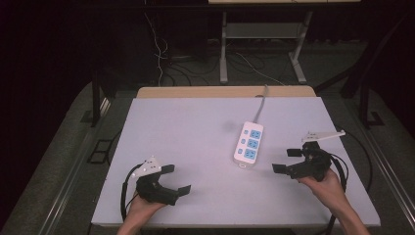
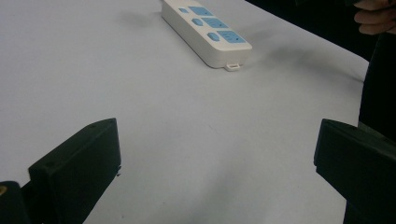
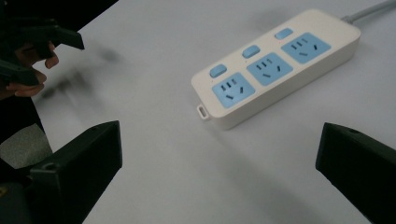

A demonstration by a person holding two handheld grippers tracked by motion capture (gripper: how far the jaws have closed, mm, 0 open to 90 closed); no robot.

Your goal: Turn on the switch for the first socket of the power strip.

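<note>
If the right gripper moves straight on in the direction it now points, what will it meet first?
Most likely the power strip: it lies ahead between the open jaws of the right gripper, only bare table before it. Depth is uncertain.
</note>
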